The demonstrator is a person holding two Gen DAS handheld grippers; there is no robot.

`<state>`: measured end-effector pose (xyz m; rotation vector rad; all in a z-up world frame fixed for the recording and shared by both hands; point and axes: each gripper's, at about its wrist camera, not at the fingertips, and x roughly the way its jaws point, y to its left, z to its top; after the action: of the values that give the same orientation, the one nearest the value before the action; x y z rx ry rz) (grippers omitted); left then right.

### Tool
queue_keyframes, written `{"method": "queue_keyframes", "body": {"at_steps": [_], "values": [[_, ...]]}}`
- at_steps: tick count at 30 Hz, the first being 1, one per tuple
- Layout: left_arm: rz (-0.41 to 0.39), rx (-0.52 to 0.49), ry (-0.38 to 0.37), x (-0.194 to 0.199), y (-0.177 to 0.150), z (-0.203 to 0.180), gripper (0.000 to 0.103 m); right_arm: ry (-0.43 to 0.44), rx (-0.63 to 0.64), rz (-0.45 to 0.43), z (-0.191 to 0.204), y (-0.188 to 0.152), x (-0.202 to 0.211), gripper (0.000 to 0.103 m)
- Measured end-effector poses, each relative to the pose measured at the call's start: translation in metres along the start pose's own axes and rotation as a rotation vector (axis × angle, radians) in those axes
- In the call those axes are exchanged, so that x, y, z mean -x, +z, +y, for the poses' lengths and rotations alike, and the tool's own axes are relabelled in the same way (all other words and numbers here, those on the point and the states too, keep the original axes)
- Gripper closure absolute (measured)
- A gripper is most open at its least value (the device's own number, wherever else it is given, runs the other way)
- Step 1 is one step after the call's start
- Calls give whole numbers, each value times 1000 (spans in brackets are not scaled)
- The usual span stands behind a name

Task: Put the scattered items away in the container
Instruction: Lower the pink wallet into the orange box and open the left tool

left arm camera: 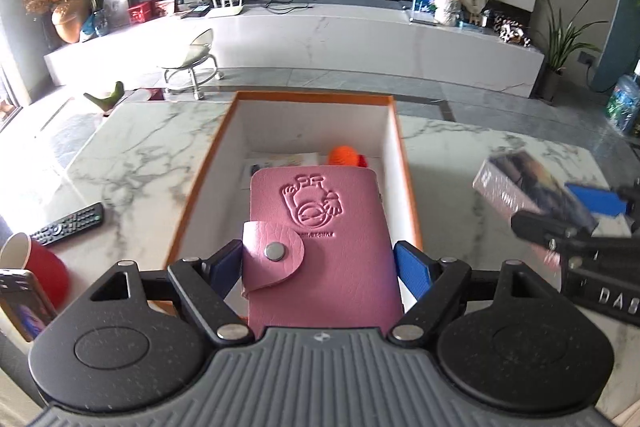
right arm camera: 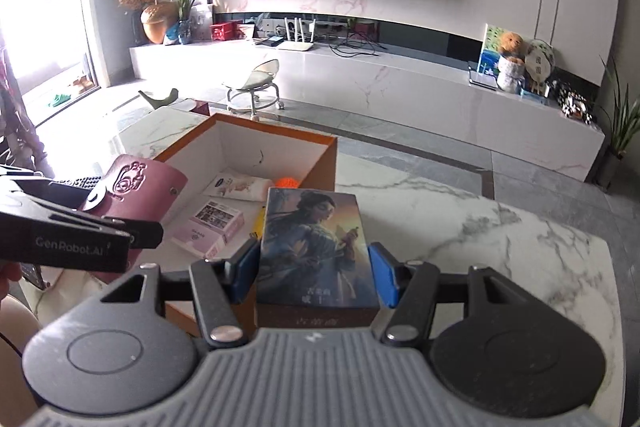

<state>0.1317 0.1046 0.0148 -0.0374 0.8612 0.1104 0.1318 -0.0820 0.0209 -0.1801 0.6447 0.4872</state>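
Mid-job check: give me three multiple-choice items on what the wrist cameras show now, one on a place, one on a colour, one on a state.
1. Where is the pink card holder?
A. lying on the table by the remote
B. held over the open box
C. on the floor

2. What colour is the box's outer rim?
A. orange
B. green
C. black

3. What is the right gripper doing?
A. hanging open with nothing in it
B. pressing the remote
C. clamped on a picture-printed carton

Answers:
1 B: the left gripper grips it by both sides above the box interior.
2 A: the edge shows orange in both views.
3 C: the blue pads press the carton's two sides, beside the box.
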Motion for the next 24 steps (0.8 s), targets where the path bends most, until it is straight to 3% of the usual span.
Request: {"method": "queue_keyframes", "body": {"at_steps": [7,13,24], "values": [[49,-54,44,-14,12,22,9,33,96,28,33,34,-31,42],[99,-64,24,-29,22,31,9,46,188,77,46,53,-65,42],[224,-108,-111,-91,34,10,9,25,114,42,2,53,-71,42]]}}
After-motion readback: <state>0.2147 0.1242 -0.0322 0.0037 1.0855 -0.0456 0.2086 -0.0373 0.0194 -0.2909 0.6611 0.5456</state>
